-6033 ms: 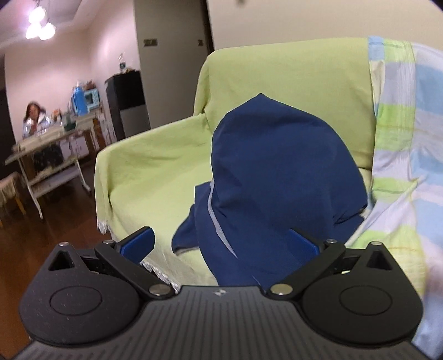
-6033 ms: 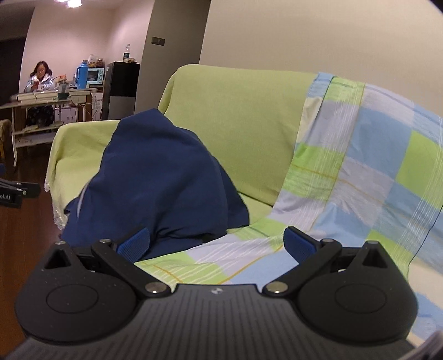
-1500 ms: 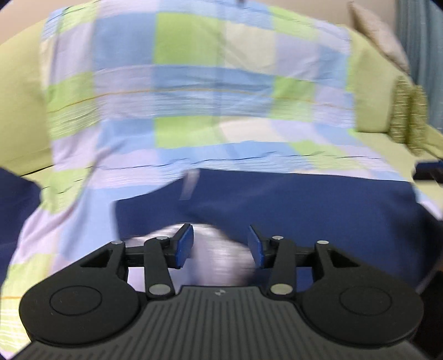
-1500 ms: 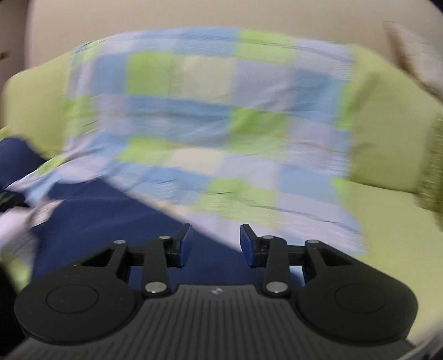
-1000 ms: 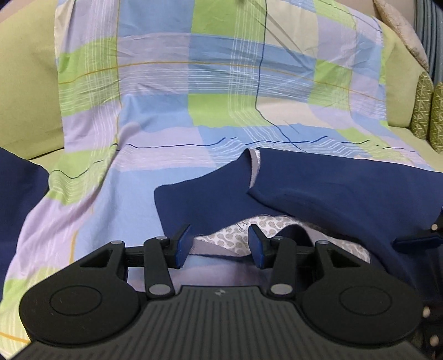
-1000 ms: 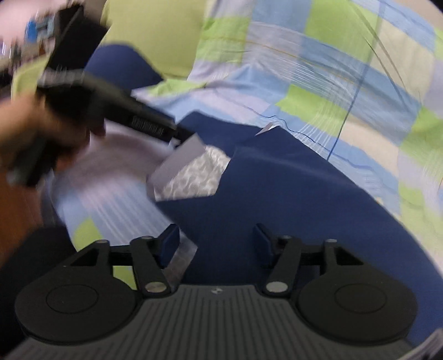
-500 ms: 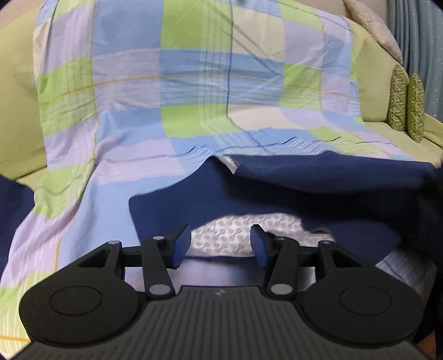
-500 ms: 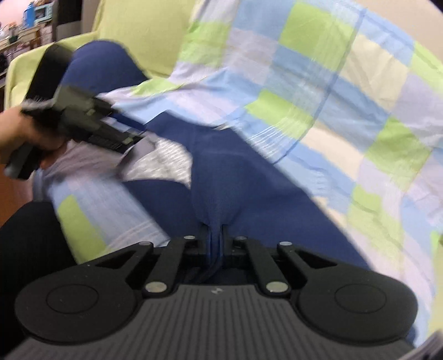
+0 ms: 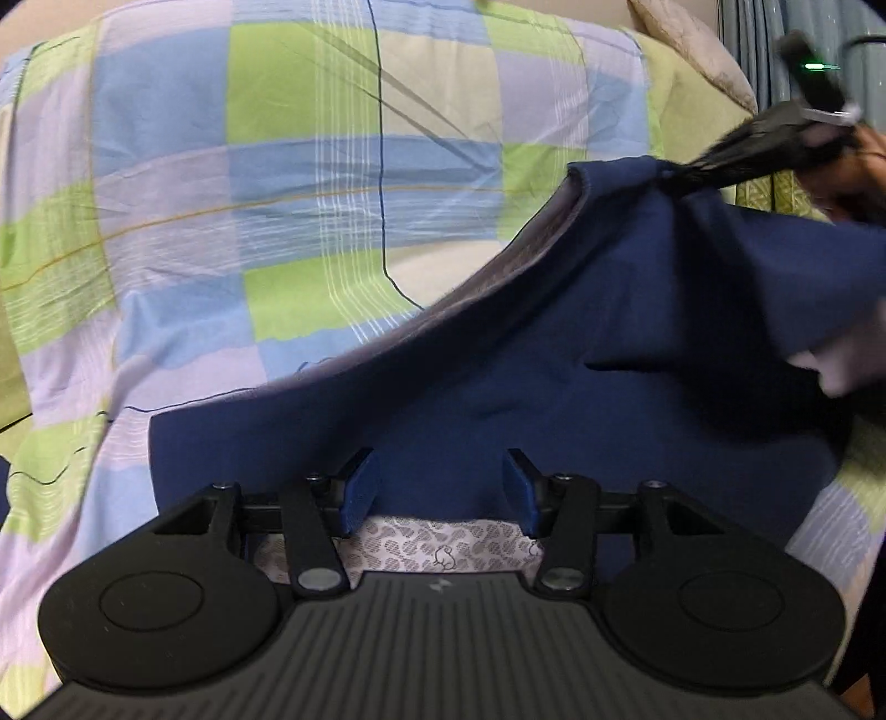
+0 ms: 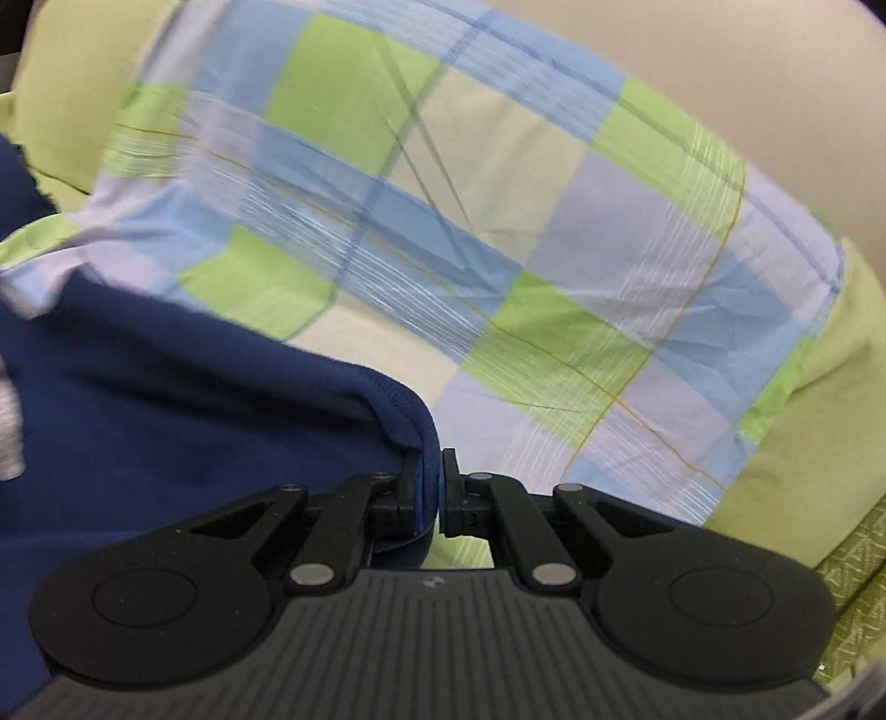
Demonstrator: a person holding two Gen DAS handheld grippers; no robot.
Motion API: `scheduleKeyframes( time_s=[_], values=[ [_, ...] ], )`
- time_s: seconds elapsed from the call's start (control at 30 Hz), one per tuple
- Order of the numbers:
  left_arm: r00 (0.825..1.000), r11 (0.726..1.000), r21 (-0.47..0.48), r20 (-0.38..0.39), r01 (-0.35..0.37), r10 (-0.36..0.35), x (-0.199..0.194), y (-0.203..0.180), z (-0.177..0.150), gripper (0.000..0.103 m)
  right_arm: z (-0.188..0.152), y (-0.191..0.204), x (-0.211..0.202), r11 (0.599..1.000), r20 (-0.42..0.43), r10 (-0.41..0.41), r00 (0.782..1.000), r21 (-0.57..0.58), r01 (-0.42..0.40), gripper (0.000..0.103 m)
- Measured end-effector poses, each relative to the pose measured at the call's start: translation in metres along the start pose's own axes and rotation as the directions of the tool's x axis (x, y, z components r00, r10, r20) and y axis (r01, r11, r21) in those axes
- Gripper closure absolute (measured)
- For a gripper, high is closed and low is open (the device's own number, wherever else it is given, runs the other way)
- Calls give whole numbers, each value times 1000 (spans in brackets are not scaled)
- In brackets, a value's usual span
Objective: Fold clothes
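Observation:
A navy garment (image 9: 554, 360) lies on the checked blanket, with its white patterned lining (image 9: 443, 545) showing at the near edge. My left gripper (image 9: 440, 490) hovers open just above that near edge, its blue pads (image 9: 360, 487) pressing on nothing. In the left wrist view my right gripper (image 9: 681, 171) holds the garment's far right edge lifted off the sofa. The right wrist view shows my right gripper (image 10: 429, 490) shut on the navy garment's (image 10: 166, 415) rolled hem, the cloth hanging away to the left.
A blue, green and lilac checked blanket (image 9: 332, 166) covers the sofa seat and back. The green sofa cover (image 10: 803, 415) shows at the right, beside patterned cushions (image 10: 853, 581). Another navy cloth (image 10: 16, 183) sits at the far left. A curtain (image 9: 742, 33) hangs behind.
My right gripper closed on the navy garment's edge and carried it up and to the right. The left gripper moved forward over the near edge, covering most of the lining.

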State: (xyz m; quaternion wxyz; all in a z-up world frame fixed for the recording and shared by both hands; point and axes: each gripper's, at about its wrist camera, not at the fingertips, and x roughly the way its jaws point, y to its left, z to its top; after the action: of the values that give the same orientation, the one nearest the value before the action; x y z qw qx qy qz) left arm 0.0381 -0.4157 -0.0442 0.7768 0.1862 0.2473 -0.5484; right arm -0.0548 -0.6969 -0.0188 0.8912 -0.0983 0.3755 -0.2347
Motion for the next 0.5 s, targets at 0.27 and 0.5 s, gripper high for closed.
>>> scheduleKeyframes(
  time_s=[0.27, 0.5],
  values=[
    [995, 997, 15, -74, -73, 74, 35, 3, 7, 49, -22, -41, 85, 965, -51, 112, 992, 243, -97, 68],
    [997, 998, 15, -47, -57, 58, 9, -11, 11, 49, -62, -50, 8, 946, 53, 104, 993, 304, -115, 66]
  ],
)
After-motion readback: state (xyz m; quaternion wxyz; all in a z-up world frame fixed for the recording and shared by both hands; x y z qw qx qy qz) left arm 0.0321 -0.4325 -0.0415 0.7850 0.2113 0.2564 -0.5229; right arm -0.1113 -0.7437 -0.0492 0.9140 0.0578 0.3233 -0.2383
